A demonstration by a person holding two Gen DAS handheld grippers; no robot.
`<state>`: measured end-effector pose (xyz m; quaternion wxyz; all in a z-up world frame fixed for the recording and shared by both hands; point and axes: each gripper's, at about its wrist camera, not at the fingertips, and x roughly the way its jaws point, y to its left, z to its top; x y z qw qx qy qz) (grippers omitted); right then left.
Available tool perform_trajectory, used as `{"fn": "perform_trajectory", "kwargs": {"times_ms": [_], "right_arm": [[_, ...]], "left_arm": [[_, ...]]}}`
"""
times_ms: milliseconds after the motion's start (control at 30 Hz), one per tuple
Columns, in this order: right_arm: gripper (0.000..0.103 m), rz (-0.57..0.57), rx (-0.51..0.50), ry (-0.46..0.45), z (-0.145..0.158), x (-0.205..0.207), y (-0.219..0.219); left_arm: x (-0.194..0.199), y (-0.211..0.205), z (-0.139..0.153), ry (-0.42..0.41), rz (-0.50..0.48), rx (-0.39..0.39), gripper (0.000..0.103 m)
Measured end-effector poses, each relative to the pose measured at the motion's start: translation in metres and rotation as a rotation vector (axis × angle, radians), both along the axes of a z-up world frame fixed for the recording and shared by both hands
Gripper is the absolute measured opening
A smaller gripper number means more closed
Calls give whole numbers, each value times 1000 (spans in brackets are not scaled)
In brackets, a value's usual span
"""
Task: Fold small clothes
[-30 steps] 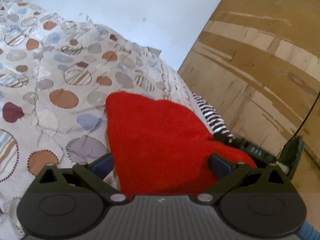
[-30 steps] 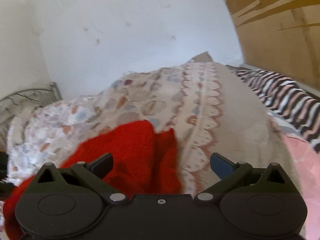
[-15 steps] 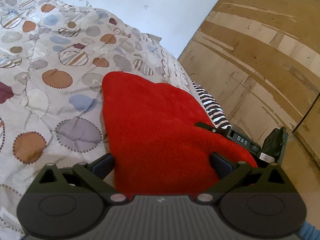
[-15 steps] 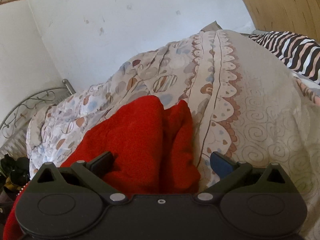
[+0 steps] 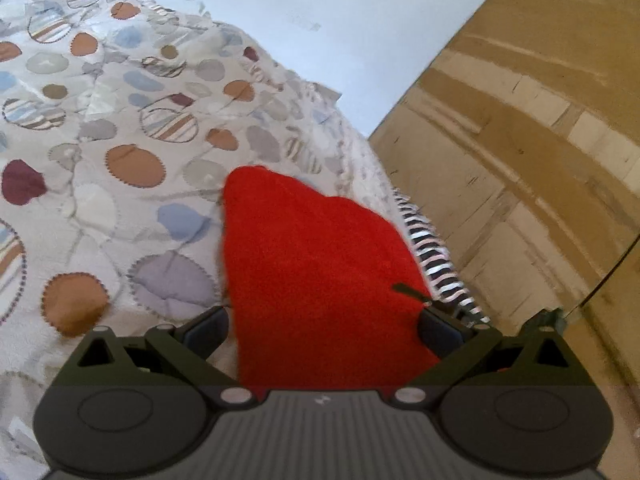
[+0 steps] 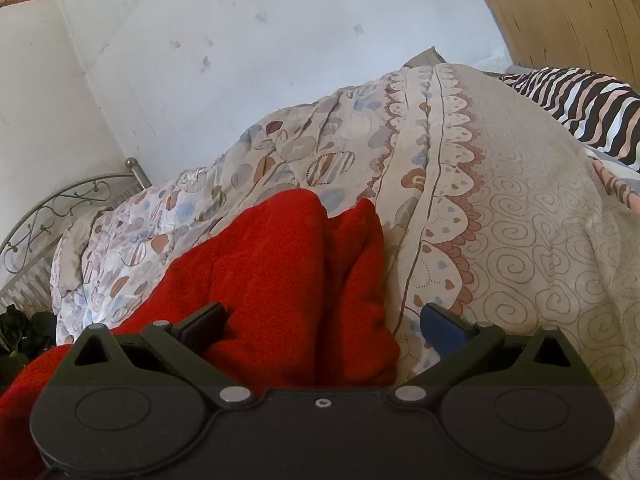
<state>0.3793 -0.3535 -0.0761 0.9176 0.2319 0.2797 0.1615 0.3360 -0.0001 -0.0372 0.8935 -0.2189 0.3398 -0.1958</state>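
A red fleece garment (image 5: 316, 280) lies on the patterned bedspread (image 5: 120, 168). In the left wrist view it fills the space between my left gripper's (image 5: 322, 326) wide-apart fingers, and the gripper is open. The right wrist view shows the same red garment (image 6: 280, 280) bunched in two humps with a crease between them. My right gripper (image 6: 322, 322) is open too, its left finger resting over the red cloth and its right finger over the bedspread (image 6: 500, 220). The other gripper's dark tip (image 5: 412, 292) peeks at the garment's right edge.
A black, white and pink striped cloth (image 6: 580, 108) lies at the bed's far right. A wooden panel (image 5: 520, 140) rises beside the bed. A metal bed frame (image 6: 48, 208) and a white wall (image 6: 260, 60) stand behind. Dark items (image 6: 20, 332) sit low at the left.
Both grippers stay open over the red garment. The left view has pulled back and tilted up a little; the right view has dipped closer to the cloth's folded humps.
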Motion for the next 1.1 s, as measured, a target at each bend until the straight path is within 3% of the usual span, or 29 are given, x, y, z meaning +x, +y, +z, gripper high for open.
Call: {"fn": "perform_trajectory", "kwargs": {"times_ms": [133,267,400,500,767,933,1100], "right_arm": [[102,0,4,-5,-1,-1,-1],[102,-1,5,-5,-1,0,-1],[102,-1,3,-5,-1,0,-2],[102,-1,0,-5,-1,-1,-2],[102,-1,-1,-6,-1,0,-1],[102,0,-1,-6,-1,0,-1],[102,0,-10,-9,0,-1,-1]], "left_arm": [[-5,-9,-5,-12,-55,15,102],[-8,-28,-16,-11,-75,120,103],[-9,-32,-24,6,-70,110,103],[-9,-25,-11,-18,-74,109,103],[11,4,-2,26,-26,-10,102],[32,4,-23,110,-72,-70,103],[49,14,-50,203,-106,-225,103]]}}
